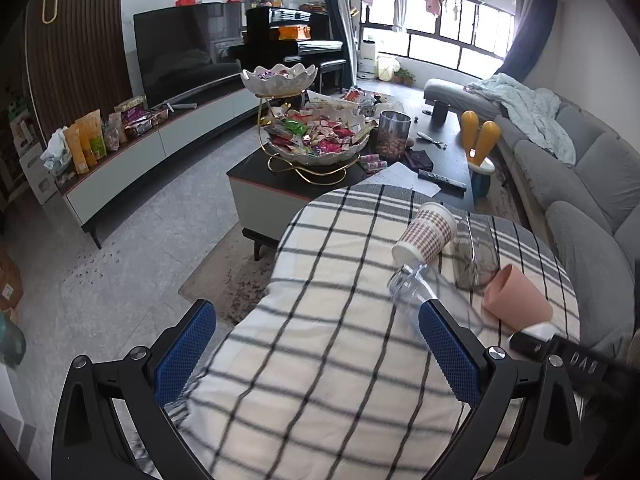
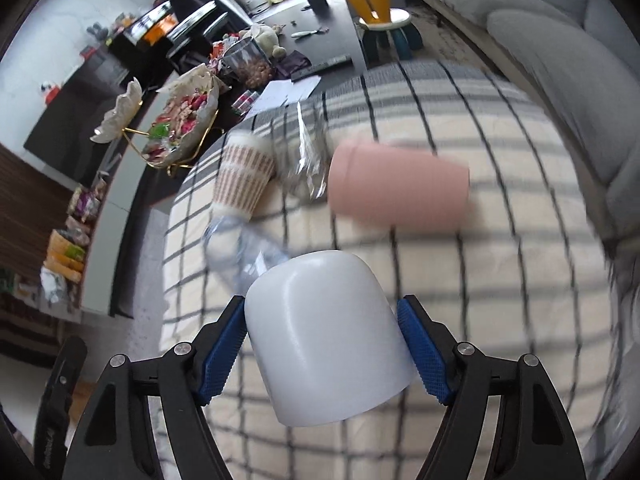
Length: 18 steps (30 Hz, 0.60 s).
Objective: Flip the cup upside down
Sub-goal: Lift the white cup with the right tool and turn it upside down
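The white cup (image 2: 326,340) is sitting between the blue pads of our right gripper (image 2: 322,346), and we are pinching it across its body, one pad on each flank, so that a turn of the wrist turns the cup with it. In the right wrist view its closed, rounded base is pointing toward twelve o'clock, away from the camera, and its rim is facing back toward us at six; we judge that we are partway through the flip, carrying the cup above the checked cloth (image 2: 460,280) and not yet setting it down. The background is blurring, which suggests the wrist is in motion. Beyond the cup, at about one o'clock, a pink cup (image 2: 400,188) is lying on its side; at eleven a patterned paper cup (image 2: 244,178) is also lying down, with a clear glass (image 2: 306,160) between them and a clear plastic cup (image 2: 240,248) just past our left pad. Our left gripper (image 1: 318,354) is hanging over the cloth with its jaws spread wide, gripping nothing, presumably leaving the work to the right.
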Available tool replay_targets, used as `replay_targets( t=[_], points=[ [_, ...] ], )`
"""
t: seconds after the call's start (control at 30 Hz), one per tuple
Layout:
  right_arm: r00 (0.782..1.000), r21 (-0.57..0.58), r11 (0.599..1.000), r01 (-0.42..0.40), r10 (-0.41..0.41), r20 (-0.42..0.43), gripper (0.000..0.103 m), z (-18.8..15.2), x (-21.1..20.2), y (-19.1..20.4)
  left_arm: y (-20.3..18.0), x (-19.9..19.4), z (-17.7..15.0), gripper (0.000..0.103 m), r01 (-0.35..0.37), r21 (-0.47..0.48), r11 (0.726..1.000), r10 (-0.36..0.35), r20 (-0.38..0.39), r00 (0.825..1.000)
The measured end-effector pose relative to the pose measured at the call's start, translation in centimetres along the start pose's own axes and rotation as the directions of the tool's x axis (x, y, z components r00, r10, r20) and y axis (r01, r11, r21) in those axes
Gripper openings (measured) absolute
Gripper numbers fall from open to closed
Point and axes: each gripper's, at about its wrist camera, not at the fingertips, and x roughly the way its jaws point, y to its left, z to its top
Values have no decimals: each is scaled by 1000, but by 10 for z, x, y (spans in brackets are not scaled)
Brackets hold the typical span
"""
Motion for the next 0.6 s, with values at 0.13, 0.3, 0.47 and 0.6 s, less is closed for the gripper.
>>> replay_targets(
  t=[0.13,0.3,0.47,0.6],
  points=[
    [1000,76,997,-29,29,-4,76,-51,0,3,26,-22,-14,103,-7,20,1000,6,19,1000],
    [998,162,985,-56,60,-17,76,-101,10,7,52,-33,-33,103,1,66,998,0,-7,1000],
    [996,215,975,-54,68,-57,76,-129,31,16,75,-30,-46,103,6,73,997,-2,-53,999],
    [997,223,973,-56,68,-48,76,-142,40,26,93,-24,-52,103,-3,67,998,8,-69,998]
  ],
)
